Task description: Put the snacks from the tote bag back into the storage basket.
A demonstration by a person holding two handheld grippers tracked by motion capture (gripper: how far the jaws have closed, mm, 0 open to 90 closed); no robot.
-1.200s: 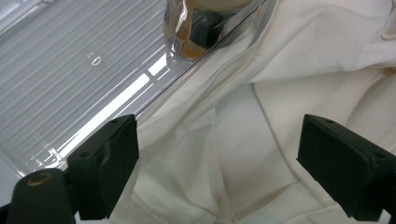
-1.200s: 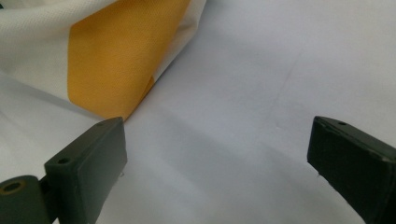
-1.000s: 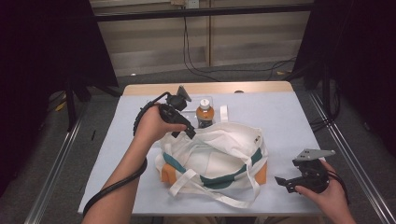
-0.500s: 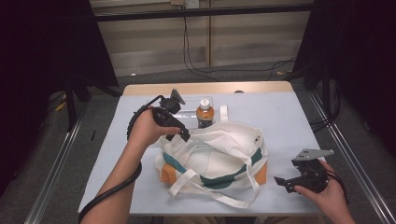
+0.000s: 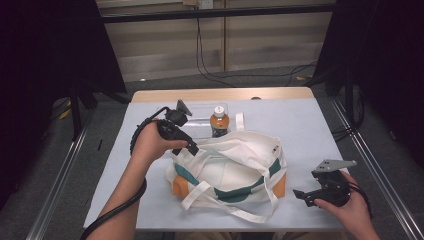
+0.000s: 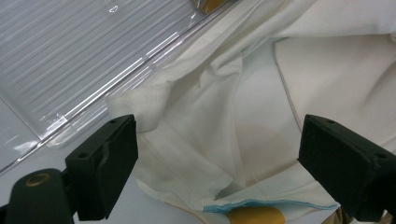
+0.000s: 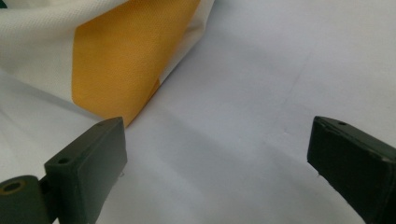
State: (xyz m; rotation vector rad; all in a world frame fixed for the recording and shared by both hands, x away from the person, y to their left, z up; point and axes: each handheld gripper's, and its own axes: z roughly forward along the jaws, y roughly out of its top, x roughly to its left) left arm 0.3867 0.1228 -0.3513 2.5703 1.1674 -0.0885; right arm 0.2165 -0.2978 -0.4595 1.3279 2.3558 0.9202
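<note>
High view shows me the surface (image 5: 320, 125) with the white cloth bag (image 5: 235, 165) lying in its middle. My left tongs (image 5: 192, 148) are at the bag's upper left edge, open, cloth between the jaws but not pressed. My right tongs (image 5: 305, 196) rest open near the bag's right corner, not touching. Behind the bag stands a small bottle (image 5: 218, 120)
</note>
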